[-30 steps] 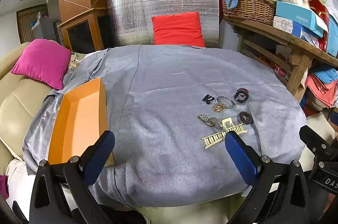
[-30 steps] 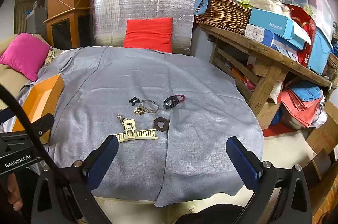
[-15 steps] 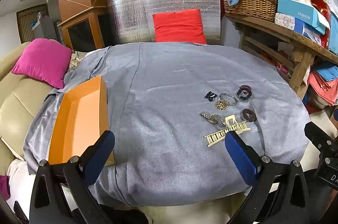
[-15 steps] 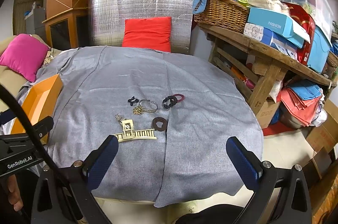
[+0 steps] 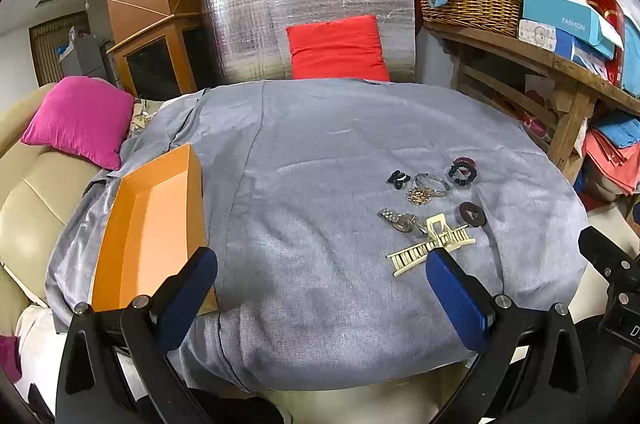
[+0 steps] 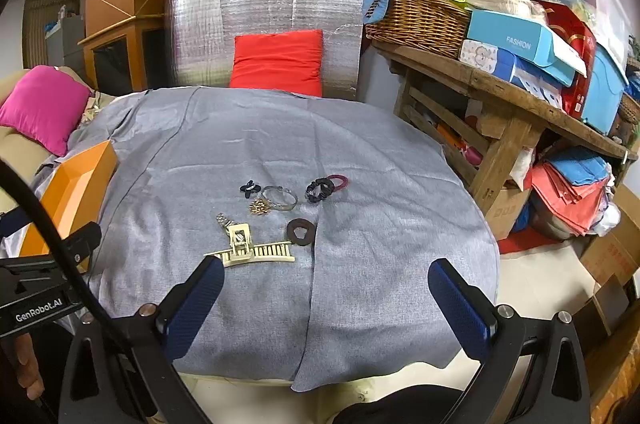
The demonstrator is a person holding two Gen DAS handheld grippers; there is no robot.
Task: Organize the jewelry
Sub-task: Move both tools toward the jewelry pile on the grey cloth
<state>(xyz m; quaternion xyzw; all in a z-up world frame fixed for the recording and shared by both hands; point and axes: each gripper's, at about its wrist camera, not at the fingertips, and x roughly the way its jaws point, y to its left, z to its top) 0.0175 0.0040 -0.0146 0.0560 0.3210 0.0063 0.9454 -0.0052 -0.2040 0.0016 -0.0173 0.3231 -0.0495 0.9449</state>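
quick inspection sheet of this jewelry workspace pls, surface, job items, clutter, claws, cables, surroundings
surface: round table under a grey cloth, wrinkled, hanging over the near edge.
job's things: orange box open and empty at the left edge; cream hair claw clip, silver watch, brown ring tie, bangle, gold trinket, dark scrunchie and a small black clip clustered on the cloth.
clutter: nothing seen apart from those.
claws: left claw and right claw both open, empty, above the near edge.
cables: one black cable crosses the right view.
surroundings: wooden bench with a wicker basket and boxes; red cushion; pink cushion.
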